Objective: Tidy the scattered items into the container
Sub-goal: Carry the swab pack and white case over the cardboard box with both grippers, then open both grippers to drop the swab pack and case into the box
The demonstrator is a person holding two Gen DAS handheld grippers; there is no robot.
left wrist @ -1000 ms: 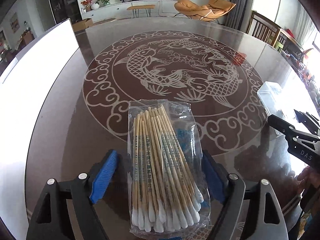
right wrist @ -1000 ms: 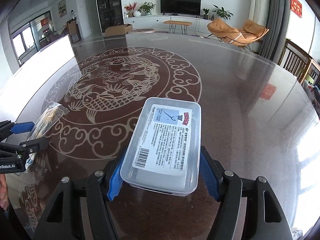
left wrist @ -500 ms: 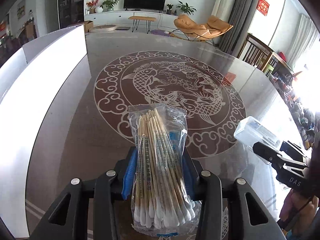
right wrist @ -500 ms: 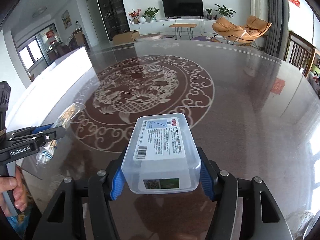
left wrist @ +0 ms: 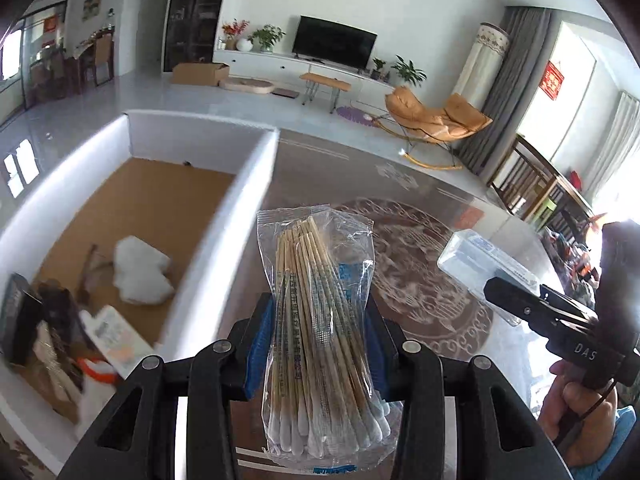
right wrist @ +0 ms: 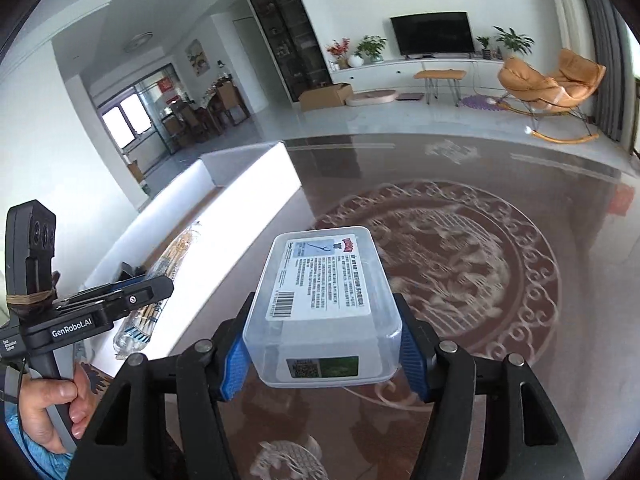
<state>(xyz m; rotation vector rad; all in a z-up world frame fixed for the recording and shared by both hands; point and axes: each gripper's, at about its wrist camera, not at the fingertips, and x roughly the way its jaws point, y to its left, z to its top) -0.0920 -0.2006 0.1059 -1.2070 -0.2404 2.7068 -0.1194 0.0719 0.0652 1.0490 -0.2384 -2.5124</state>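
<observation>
Bin (left wrist: 224, 216) contents blurred, near end cut off by left tool (left wrist: 316, 344). Left tool clamps swab pack (left wrist: 320, 320) above worktop (left wrist: 500, 344), long axis along fingers, cotton tips toward camera. Right tool (right wrist: 322, 344) grips clear box (right wrist: 320, 300) lengthwise, label up.

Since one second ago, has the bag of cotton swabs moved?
Yes. The bag of cotton swabs has left the table; it is lifted, beside the white box.

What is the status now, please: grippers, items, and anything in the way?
Left gripper shut on swab pack. Right gripper shut on plastic box. Both clear of table, white container alongside. Nothing in the way.
</observation>
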